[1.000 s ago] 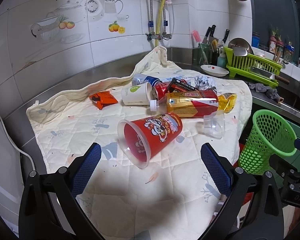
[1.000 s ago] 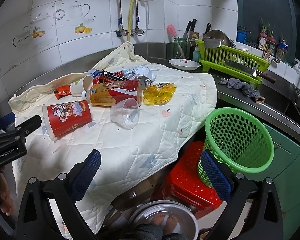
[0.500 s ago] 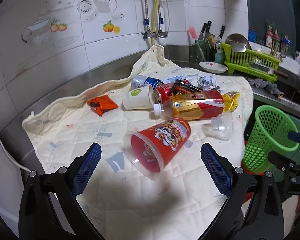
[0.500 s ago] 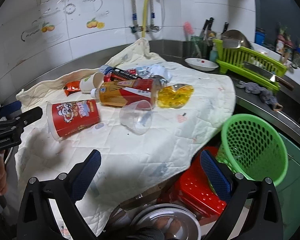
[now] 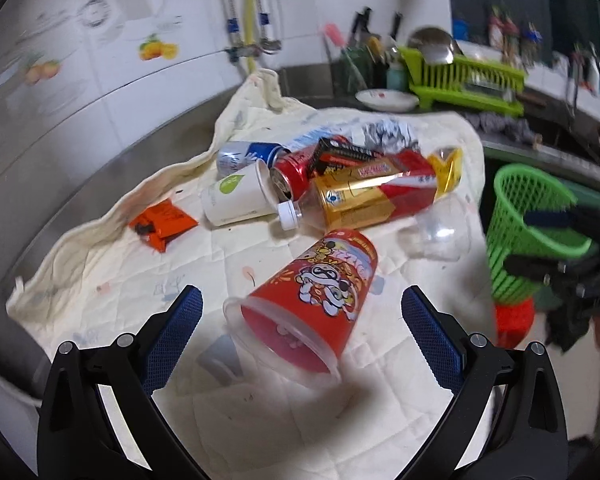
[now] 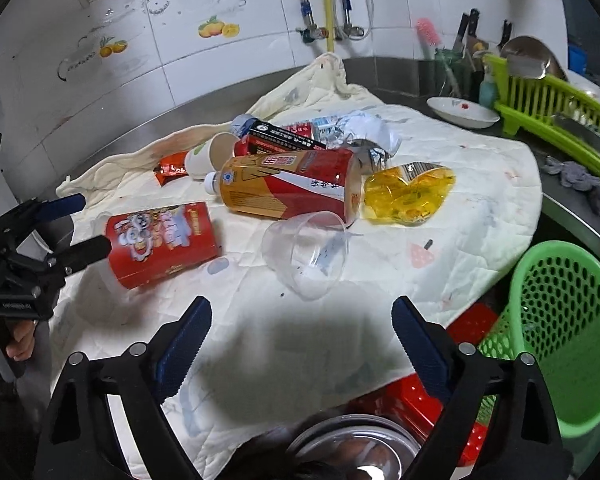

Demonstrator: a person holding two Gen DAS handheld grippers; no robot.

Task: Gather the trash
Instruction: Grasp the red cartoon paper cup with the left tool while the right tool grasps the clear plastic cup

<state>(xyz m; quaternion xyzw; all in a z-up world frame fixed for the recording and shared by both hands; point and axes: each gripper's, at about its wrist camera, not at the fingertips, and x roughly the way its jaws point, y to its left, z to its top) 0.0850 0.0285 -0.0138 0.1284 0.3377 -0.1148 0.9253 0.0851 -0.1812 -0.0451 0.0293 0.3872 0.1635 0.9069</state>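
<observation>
Litter lies on a cream quilted cloth [image 6: 480, 200]. A red printed snack cup [image 5: 320, 280] lies on its side, mouth toward me, just ahead of and between the fingers of my open left gripper [image 5: 300, 300], untouched. A clear plastic cup [image 6: 304, 252] lies just beyond my right gripper [image 6: 302, 306], whose jaws are closing with nothing pressed between them. Behind sit a gold-and-red labelled bottle [image 6: 288, 184], a white paper cup [image 5: 236, 196], cans, a yellow crumpled wrapper [image 6: 408, 196] and an orange wrapper [image 5: 164, 224]. A green mesh basket [image 6: 560, 320] stands off the cloth's right edge.
A tiled wall with pipes runs behind the counter. At the back right are a white dish [image 6: 460, 112], a green dish rack [image 6: 560, 108] and a grey rag. Below the counter edge are a red stool [image 6: 412, 400] and a metal bowl. A hand [image 6: 16, 340] holds the left gripper.
Both grippers have moved in toward the litter. The red cup now sits larger between the left fingers, the clear cup closer to the right ones. The right jaws have narrowed slightly.
</observation>
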